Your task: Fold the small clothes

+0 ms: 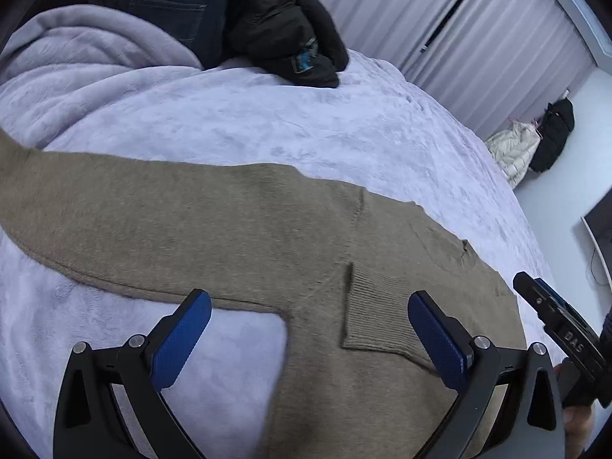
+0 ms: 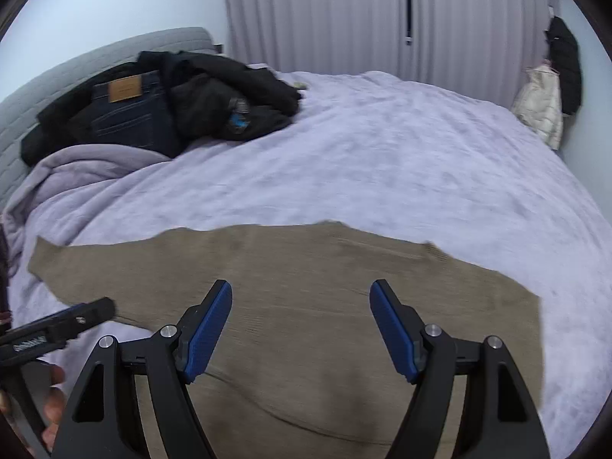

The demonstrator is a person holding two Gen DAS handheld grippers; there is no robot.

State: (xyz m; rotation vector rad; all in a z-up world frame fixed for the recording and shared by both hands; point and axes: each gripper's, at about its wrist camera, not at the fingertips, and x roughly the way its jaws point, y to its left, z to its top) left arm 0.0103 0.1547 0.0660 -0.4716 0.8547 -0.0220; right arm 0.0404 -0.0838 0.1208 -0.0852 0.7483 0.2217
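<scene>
An olive-brown knit sweater lies flat on the lilac bedspread, one sleeve stretched out to the left and the other folded across the body, its ribbed cuff showing. My left gripper hovers open over the sweater's armpit area, nothing between its blue pads. In the right wrist view the sweater spreads below my right gripper, which is open and empty above the cloth. The left gripper shows at the left edge there; the right gripper's finger shows at the right of the left wrist view.
A pile of dark clothes with jeans and a black jacket sits at the head of the bed. A bunched lilac blanket lies beside it. Curtains hang behind; a cream coat and black coat hang at the right wall.
</scene>
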